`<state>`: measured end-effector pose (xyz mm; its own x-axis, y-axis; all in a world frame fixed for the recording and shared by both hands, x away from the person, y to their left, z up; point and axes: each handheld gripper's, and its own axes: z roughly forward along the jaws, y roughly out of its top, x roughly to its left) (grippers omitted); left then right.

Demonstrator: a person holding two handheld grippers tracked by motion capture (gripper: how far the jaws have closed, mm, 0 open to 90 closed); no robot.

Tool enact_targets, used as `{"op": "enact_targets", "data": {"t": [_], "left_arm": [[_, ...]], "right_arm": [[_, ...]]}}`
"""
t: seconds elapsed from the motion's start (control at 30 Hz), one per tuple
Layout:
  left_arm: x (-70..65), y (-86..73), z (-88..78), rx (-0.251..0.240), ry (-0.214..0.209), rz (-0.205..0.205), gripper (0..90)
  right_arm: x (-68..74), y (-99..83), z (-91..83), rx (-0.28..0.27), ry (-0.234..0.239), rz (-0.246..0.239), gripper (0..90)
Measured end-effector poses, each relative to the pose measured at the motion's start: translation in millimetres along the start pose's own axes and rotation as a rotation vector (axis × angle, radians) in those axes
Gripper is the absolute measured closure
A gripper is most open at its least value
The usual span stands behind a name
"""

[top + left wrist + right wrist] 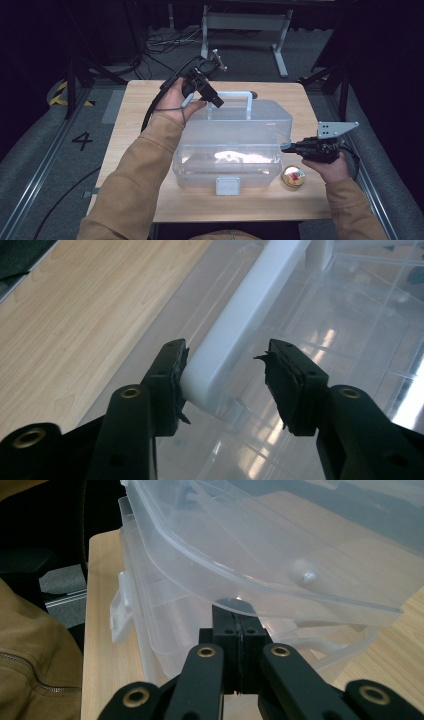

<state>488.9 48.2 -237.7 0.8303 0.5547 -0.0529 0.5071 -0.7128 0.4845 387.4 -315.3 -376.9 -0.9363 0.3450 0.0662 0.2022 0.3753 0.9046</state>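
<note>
Since I steer from afar:
Box: clear thin plastic, light, flexible, slippery; on tabletop.
Handle: stiff, best hold, between left gripper jaws, spread apart.
Right gripper: jaws closed, empty, under the lid rim.

Box fills centre — tin blocks right edge.

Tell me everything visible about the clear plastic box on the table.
The box is clear plastic with a white handle on its lid and a pale latch at the front. It sits mid-table with the lid raised off the base on the right. The left gripper straddles the handle, one pad touching; the right gripper, shut, pokes under the lid's edge.
</note>
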Motion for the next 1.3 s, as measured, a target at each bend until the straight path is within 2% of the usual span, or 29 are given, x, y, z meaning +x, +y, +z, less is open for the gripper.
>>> {"op": "enact_targets", "data": {"t": [0.13, 0.23, 0.27, 0.37, 0.43, 0.5, 0.63, 0.87, 0.97, 1.1, 1.3], "left_arm": [[-3.1, -3.8, -13.1, -0.033, 0.025, -0.015, 49.8], [-4.8, -6.7, -21.3, -0.049, 0.051, -0.011, 50.9], [-4.9, -8.5, -26.3, -0.072, 0.041, -0.012, 52.8], [-8.0, -13.7, -41.8, -0.137, 0.063, -0.02, 55.6], [-10.6, -18.1, -51.5, -0.166, 0.049, -0.013, 59.4], [-12.2, -20.3, -55.5, -0.174, 0.041, -0.012, 66.3], [-20.2, -30.7, -68.8, -0.201, 0.029, 0.0, 71.0], [-31.3, -49.0, -78.1, -0.219, 0.021, 0.002, 74.2], [-35.7, -58.4, -81.3, -0.233, 0.009, -0.004, 79.7], [-43.7, -70.5, -84.6, -0.238, 0.03, 0.005, 84.9], [-52.9, -92.6, -83.6, -0.269, 0.019, -0.009, 84.9]], "right_arm": [[-0.7, 2.4, 0.1, 0.002, 0.0, -0.003, 90.0], [-1.4, 3.9, -0.2, 0.001, -0.001, 0.001, 90.0], [-2.0, 4.2, -0.3, -0.002, 0.001, 0.002, 90.0], [-3.3, 6.2, -0.6, -0.012, 0.002, 0.008, 90.0], [-3.7, 8.1, -1.2, -0.017, -0.002, 0.008, 90.0], [-4.1, 8.9, -1.4, -0.021, -0.004, 0.008, 90.0], [-5.7, 12.9, -1.8, -0.039, -0.025, 0.016, 90.0], [-7.2, 20.7, 0.1, -0.063, -0.056, 0.049, 90.0], [-6.8, 25.5, 0.3, -0.084, -0.063, 0.061, 90.0], [-8.3, 29.3, 0.5, -0.109, -0.081, 0.078, 90.0], [-10.2, 33.9, 0.7, -0.141, -0.107, 0.099, 90.0]]}}
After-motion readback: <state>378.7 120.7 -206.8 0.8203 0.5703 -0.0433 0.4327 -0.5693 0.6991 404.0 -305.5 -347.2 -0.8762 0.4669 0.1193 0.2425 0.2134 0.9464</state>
